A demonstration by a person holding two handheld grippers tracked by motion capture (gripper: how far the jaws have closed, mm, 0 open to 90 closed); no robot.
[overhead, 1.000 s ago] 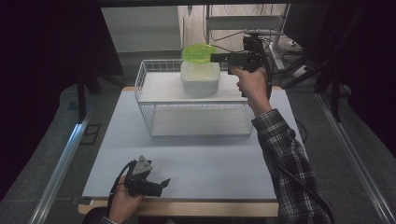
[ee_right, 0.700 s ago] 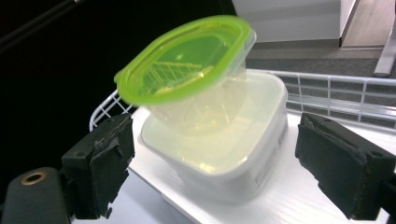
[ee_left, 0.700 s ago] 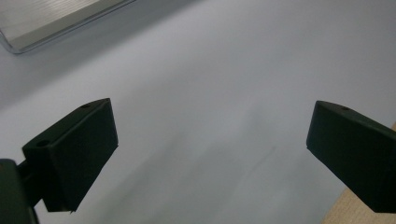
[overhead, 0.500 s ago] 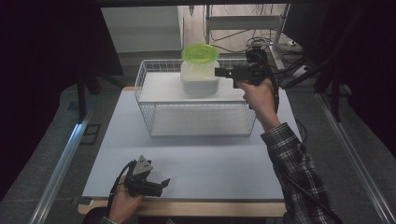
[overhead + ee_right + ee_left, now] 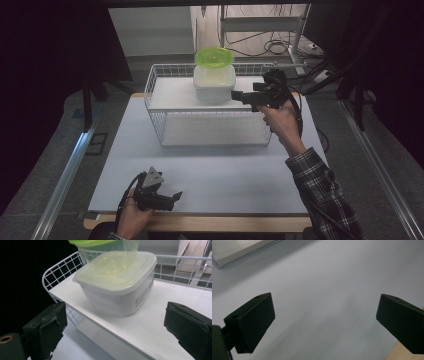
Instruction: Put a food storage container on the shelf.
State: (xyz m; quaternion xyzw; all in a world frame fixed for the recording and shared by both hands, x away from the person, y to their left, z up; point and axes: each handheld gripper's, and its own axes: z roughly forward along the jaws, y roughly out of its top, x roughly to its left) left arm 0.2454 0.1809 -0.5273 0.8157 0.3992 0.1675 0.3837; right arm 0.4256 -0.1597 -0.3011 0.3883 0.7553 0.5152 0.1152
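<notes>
A clear square container with a pale lid (image 5: 214, 84) (image 5: 117, 280) stands on the white shelf inside a white wire basket (image 5: 159, 107) (image 5: 58, 267). A round container with a green lid (image 5: 214, 56) (image 5: 92, 242) is stacked on it. My right gripper (image 5: 236, 96) (image 5: 112, 332) is open, held just right of the square container, jaws pointing at it with nothing between them. My left gripper (image 5: 172, 197) (image 5: 324, 325) is open and empty, low over the white table top near the front edge.
The white table top (image 5: 215, 175) (image 5: 332, 277) spreads in front of the basket. Its wooden front edge (image 5: 225, 221) (image 5: 407, 353) lies close to the left gripper. Metal rails (image 5: 65, 175) flank the table. Cables and a shelf frame (image 5: 270, 30) stand behind the basket.
My right gripper has drawn back and down to the right, away from the green-lidded container, which now sits on the square container. The left gripper has stayed put.
</notes>
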